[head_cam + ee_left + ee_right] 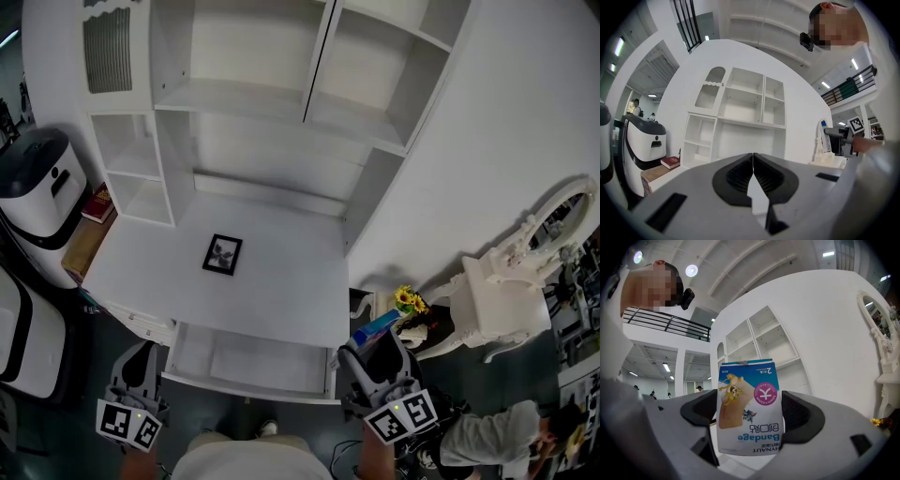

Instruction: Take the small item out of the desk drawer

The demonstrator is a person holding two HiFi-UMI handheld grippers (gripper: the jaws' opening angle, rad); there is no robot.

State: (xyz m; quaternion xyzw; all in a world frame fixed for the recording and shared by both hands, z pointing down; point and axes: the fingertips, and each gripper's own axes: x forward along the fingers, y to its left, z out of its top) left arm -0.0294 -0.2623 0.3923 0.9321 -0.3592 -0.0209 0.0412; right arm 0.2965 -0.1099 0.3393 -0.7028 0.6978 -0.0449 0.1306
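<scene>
Right tool (750, 414) clamped on small blue-and-white cardboard bandage box (749, 380), held clear of open white drawer (253, 364), just past white table (291, 291) right corner. Left tool (753, 177) jaws together, empty. Take-out step looks done; next move likely calls for set-down spot on table.

One bandage box (749, 408), one frame (222, 254) (black), one drawer (281, 354).

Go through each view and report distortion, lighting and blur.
Head view: wide-angle bend, desk evenly lit. Left gripper view: strong fisheye, dark corners, shut left tongs sharp. Right gripper view: same fisheye, glaring ceiling lamps, bandage box in the right tongs sharp, print readable.
</scene>
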